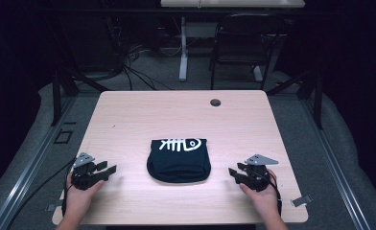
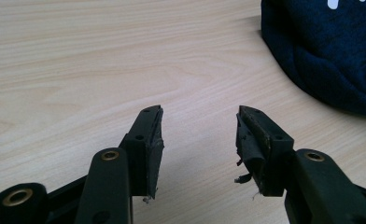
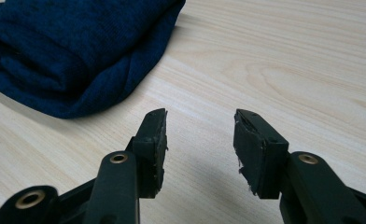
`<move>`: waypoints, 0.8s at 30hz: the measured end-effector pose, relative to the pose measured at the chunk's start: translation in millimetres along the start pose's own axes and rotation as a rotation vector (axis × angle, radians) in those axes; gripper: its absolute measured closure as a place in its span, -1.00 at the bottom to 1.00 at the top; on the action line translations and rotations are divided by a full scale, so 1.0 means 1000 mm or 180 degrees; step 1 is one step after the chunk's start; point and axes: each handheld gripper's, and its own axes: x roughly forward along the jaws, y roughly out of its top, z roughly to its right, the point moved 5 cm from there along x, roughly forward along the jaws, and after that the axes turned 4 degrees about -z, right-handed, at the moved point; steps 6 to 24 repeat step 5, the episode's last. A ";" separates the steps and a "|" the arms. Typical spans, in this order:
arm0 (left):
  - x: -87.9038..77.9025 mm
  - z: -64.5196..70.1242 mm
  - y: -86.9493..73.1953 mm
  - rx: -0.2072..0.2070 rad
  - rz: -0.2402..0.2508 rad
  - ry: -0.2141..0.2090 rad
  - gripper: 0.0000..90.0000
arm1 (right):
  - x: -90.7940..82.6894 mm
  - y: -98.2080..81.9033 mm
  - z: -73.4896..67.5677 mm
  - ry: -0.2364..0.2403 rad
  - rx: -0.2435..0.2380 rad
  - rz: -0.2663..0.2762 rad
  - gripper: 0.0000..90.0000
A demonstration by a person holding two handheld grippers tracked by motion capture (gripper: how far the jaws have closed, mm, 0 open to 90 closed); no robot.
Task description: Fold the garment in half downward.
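Pale wooden tabletop [image 1: 128, 120] is bearing a folded navy knit garment [image 1: 179, 160] at twelve o'clock; I am holding my left gripper [image 1: 110, 171] and right gripper [image 1: 233, 172] beside it, jaws apart, seemingly finishing, needing withdrawal.

The light wood bench [image 1: 128, 120] has rounded corners and a small round dark hole [image 1: 215, 102] near its far edge. Beyond it a black chair [image 1: 243, 43] stands on grey carpet beside the white leg of another desk [image 1: 183, 48]. Black cables [image 1: 128, 62] lie tangled on the floor to the far left.
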 end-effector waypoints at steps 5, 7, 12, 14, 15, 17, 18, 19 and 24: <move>0.002 0.009 0.001 0.0111 -0.0033 -0.0003 0.12 | 0.002 0.000 -0.005 0.0013 -0.0031 -0.0028 0.17; 0.002 0.009 0.001 0.0111 -0.0033 -0.0003 0.12 | 0.002 0.000 -0.005 0.0013 -0.0031 -0.0028 0.17; 0.002 0.009 0.001 0.0111 -0.0033 -0.0003 0.12 | 0.002 0.000 -0.005 0.0013 -0.0031 -0.0028 0.17; 0.002 0.009 0.001 0.0111 -0.0033 -0.0003 0.12 | 0.002 0.000 -0.005 0.0013 -0.0031 -0.0028 0.17; 0.002 0.009 0.001 0.0111 -0.0033 -0.0003 0.12 | 0.002 0.000 -0.005 0.0013 -0.0031 -0.0028 0.17; 0.002 0.009 0.001 0.0111 -0.0033 -0.0003 0.12 | 0.002 0.000 -0.005 0.0013 -0.0031 -0.0028 0.17; 0.002 0.009 0.001 0.0111 -0.0033 -0.0003 0.12 | 0.002 0.000 -0.005 0.0013 -0.0031 -0.0028 0.17; 0.002 0.009 0.001 0.0111 -0.0033 -0.0003 0.12 | 0.002 0.000 -0.005 0.0013 -0.0031 -0.0028 0.17; 0.002 0.009 0.001 0.0111 -0.0033 -0.0003 0.12 | 0.002 0.000 -0.005 0.0013 -0.0031 -0.0028 0.17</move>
